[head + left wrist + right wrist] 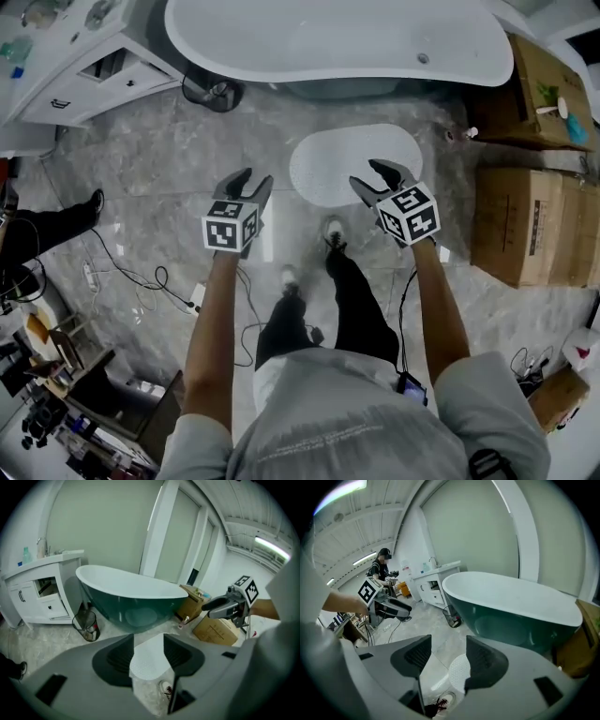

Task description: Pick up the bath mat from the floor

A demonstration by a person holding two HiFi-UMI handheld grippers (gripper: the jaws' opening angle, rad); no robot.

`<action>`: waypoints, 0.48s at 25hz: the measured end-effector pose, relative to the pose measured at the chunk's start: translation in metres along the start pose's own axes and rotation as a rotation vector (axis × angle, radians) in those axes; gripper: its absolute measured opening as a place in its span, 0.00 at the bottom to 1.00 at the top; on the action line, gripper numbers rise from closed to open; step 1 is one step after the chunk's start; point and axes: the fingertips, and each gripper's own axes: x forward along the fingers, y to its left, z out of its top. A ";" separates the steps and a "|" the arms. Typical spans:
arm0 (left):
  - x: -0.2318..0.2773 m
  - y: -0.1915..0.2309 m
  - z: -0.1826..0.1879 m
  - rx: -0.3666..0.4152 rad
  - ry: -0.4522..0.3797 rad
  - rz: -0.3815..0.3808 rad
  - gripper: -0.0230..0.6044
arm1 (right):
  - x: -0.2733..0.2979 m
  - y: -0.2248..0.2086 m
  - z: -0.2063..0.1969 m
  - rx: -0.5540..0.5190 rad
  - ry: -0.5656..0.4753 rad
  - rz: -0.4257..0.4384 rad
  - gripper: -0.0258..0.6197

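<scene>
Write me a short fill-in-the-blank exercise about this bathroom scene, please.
The white oval bath mat lies on the grey marble floor beside the white ____.
The left claw and the right claw grip ____ between their jaws.
The brown cardboard boxes stand nearer the ____ claw.
Missing words: bathtub; nothing; right.

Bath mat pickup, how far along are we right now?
Done: nothing yet; the bath mat lies flat on the floor beside the bathtub. In hand: the left gripper and right gripper are held above the floor, jaws open and empty, aimed toward the mat. To do: lower to the mat, grip an edge, lift it off the floor.
</scene>
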 end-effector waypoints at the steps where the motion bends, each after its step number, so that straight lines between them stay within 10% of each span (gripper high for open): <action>1: 0.010 0.006 -0.013 -0.010 0.011 0.000 0.36 | 0.015 -0.003 -0.012 0.006 0.014 0.006 0.39; 12: 0.166 0.065 -0.165 -0.159 0.105 -0.057 0.35 | 0.179 -0.043 -0.159 0.028 0.119 0.024 0.39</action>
